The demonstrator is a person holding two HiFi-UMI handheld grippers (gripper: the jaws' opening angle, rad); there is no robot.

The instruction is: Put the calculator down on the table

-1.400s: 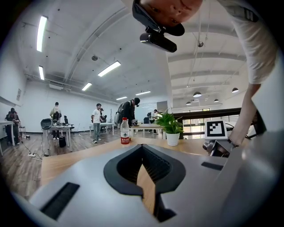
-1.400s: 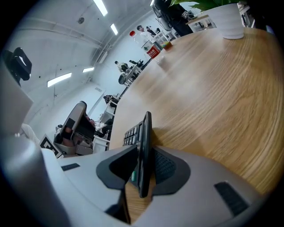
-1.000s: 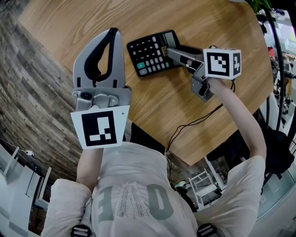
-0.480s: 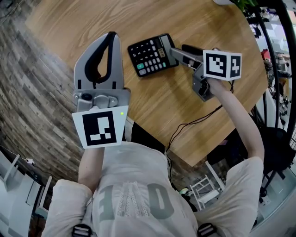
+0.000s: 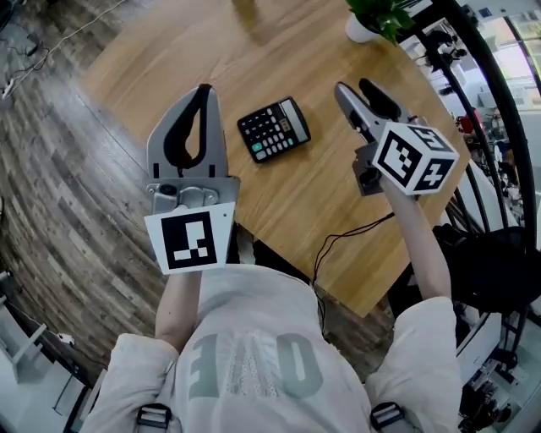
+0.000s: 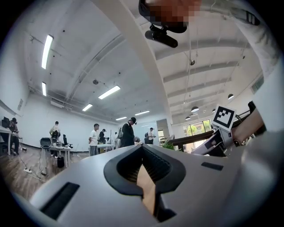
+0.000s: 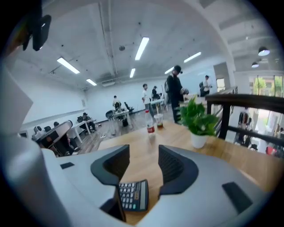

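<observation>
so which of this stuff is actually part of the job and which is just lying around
Part of the job:
- calculator, lying flat on the table
- right gripper, held above the table, jaws closing with nothing between them

Just lying about:
- potted plant
- bottle and cup at the table's far end
- left gripper, shut and empty

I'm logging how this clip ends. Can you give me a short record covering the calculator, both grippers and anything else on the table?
calculator: lies flat on the table, keys up, touched by neither gripper
left gripper: shut, empty
right gripper: jaws apart and closing, nothing between them, held clear of the calculator
also on table: plant at the far edge
task: calculator is down
</observation>
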